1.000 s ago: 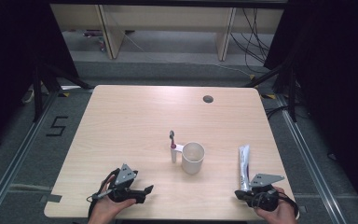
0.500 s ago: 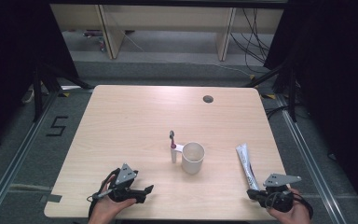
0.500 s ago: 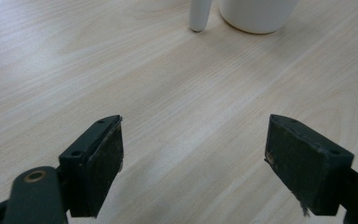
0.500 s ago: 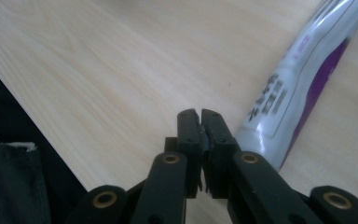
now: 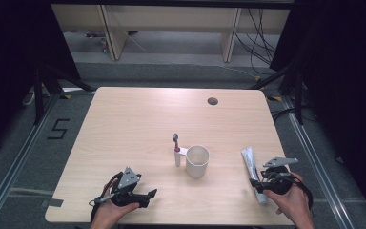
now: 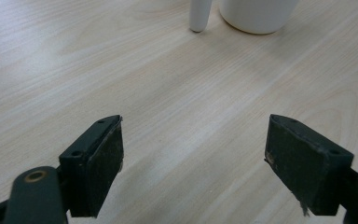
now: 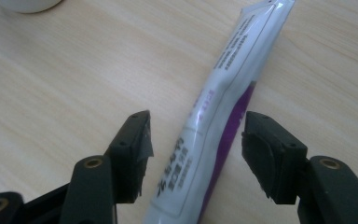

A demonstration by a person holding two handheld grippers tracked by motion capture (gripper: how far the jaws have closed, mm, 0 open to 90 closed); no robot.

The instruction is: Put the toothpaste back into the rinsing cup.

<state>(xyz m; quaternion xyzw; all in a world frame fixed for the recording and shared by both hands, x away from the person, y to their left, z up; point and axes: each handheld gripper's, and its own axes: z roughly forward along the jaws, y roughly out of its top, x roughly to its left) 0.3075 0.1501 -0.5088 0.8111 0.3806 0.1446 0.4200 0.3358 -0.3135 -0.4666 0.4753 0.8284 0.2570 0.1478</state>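
Observation:
A white and purple toothpaste tube lies flat near the table's right front edge. My right gripper is at its near end. In the right gripper view the tube runs up between the pads of the right gripper. The jaws have just been opening and stand clear of the tube on both sides. A white cup stands mid-table with a toothbrush upright beside it. My left gripper rests at the front left, open and empty. In its own view my left gripper faces the cup and the brush handle.
The light wooden table has a dark round cable hole at the back right. The right hand is close to the table's right front corner. Shelving legs and cables lie on the floor beyond the far edge.
My right hand has shifted to the right, and the tube's near end has swung right with it. The left gripper, cup and toothbrush have not moved.

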